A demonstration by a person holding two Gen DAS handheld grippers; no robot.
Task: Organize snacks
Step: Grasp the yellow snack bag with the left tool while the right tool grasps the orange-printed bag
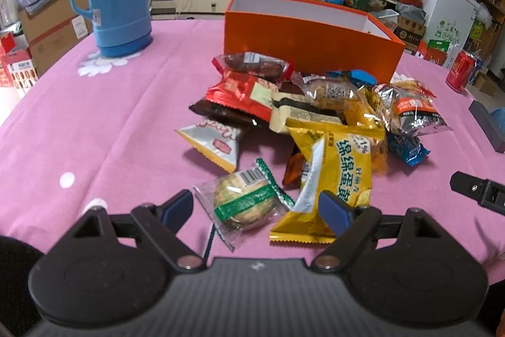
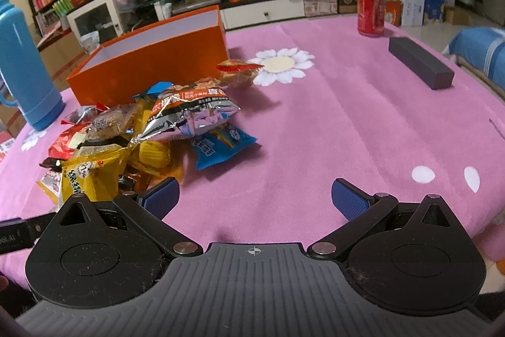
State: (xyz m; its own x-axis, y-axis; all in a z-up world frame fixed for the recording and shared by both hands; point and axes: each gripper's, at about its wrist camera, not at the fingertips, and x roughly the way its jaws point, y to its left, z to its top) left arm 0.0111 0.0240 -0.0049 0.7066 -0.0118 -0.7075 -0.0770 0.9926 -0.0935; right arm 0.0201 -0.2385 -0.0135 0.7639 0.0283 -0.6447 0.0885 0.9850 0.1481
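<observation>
Orange box [image 1: 303, 48] stands open behind the snack pile [image 1: 315, 116] on the pink table [image 1: 94, 122]; its inside is hidden. Nearest the pile's front, a green-banded cookie packet [image 1: 243, 199] lies between the wide-spread left tool [image 1: 255, 207]. Right tool [image 2: 255, 198], also wide, holds nothing beside the pile.

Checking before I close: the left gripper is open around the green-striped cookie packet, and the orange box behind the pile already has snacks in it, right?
Not quite. The left gripper is open around the green-striped cookie packet, but the orange box behind the pile shows only bare white inner walls in the left wrist view; no snacks are visible in it.
</observation>
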